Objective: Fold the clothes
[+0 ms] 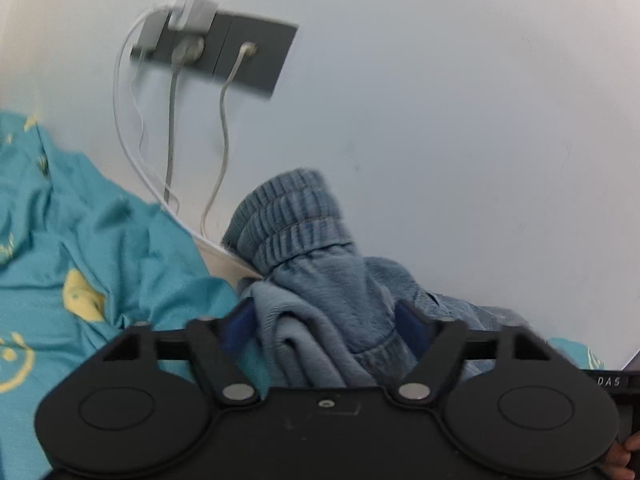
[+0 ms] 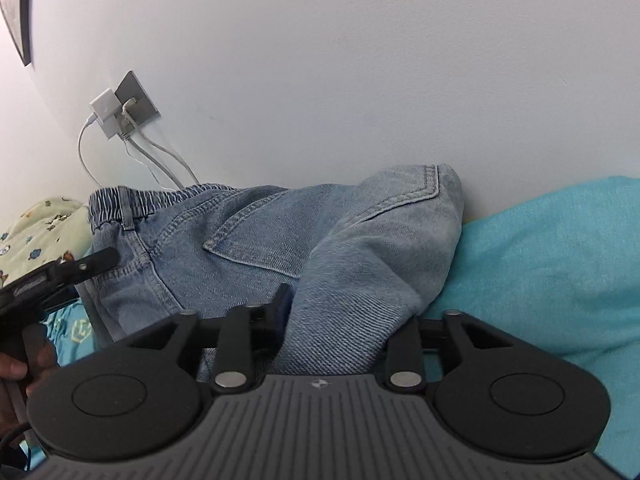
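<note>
- Jeans (image 2: 256,248), of faded blue denim, are heaped on a turquoise bedsheet (image 2: 540,264) against the far white wall (image 2: 360,60); the elastic waistband (image 2: 120,200) lies at the left and a folded leg (image 2: 380,240) is draped toward the near side.
- Left gripper (image 1: 326,320): the jaws are seen set wide apart, with bunched denim (image 1: 320,288) lying between the blue pads (image 1: 240,320) but not pressed by them.
- Right gripper (image 2: 344,316): the jaws are partly apart around the folded leg; whether the cloth is pinched cannot be told, since the right finger is hidden behind it.
- In the right wrist view the left gripper (image 2: 80,268) is shown at the left edge, near the waistband, held by a hand (image 2: 16,368).
- A grey wall socket (image 1: 224,52) with white chargers and hanging cables (image 1: 172,128) is mounted on the wall, left of the garment.
- A pale printed pillow (image 2: 44,228) is visible at the far left.
</note>
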`<state>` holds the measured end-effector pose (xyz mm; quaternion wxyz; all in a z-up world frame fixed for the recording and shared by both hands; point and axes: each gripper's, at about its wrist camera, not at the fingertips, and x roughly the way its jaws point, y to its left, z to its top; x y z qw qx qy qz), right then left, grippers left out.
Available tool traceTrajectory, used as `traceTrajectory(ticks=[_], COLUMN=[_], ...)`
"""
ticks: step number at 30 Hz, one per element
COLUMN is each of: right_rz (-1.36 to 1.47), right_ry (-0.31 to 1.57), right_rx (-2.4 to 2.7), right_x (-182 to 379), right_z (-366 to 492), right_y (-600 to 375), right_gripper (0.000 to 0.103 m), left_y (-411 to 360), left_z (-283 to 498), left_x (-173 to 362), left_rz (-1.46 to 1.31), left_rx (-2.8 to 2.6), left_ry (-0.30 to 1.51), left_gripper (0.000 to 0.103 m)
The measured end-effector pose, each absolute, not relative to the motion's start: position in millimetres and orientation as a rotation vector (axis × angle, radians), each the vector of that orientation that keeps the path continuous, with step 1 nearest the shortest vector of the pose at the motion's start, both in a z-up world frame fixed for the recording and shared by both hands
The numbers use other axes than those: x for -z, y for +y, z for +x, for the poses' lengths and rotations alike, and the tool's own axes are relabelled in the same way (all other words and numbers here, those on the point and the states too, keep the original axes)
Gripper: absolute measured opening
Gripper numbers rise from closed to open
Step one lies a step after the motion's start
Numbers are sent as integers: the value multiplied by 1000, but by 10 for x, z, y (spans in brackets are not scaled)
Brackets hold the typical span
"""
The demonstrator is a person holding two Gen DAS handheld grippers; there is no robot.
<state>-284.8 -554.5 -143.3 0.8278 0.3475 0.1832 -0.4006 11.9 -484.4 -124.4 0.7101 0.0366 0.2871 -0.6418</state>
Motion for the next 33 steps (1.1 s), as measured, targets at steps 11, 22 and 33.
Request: traceTrajectory(ticks=[11,22,33], right_rz=[706,621,497], right_ry=[411,366,266], right_rx=[896,952,695], right_x=[1086,683,-103], right_z=[-3068,-3141,-2443], right_y=[-5343,-5180,-4822], right_gripper=[75,84,85], left_y=[-4354,-3609,-2622], left_z=[-43,-94,-126], left_x=[514,-233,-831], left_rz=[136,165,153], left_rx=[1328,1149,901], left_ry=[468,334,269], left_gripper=[98,102,103])
